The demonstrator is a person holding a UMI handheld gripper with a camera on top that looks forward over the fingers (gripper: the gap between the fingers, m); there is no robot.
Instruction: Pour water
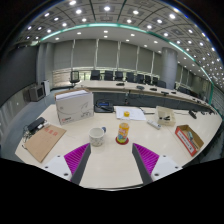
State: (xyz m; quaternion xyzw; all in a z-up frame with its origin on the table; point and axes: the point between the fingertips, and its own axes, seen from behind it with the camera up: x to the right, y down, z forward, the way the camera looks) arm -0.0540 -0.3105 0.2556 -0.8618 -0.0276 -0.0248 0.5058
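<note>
A white mug (97, 136) stands on the pale table (110, 165), just ahead of my left finger. A small bottle (123, 132) with a yellow body, white cap and red base stands to its right, beyond the gap between my fingers. My gripper (112, 160) is open and empty, its two magenta pads (76, 156) spread wide over the bare tabletop, short of both objects.
A white box (74, 106) stands at the back left. A brown folder (43, 141) and a black cable lie at the left. A red-edged box (189, 139) sits at the right, papers and a small carton (165, 116) behind it. Desks and chairs fill the room beyond.
</note>
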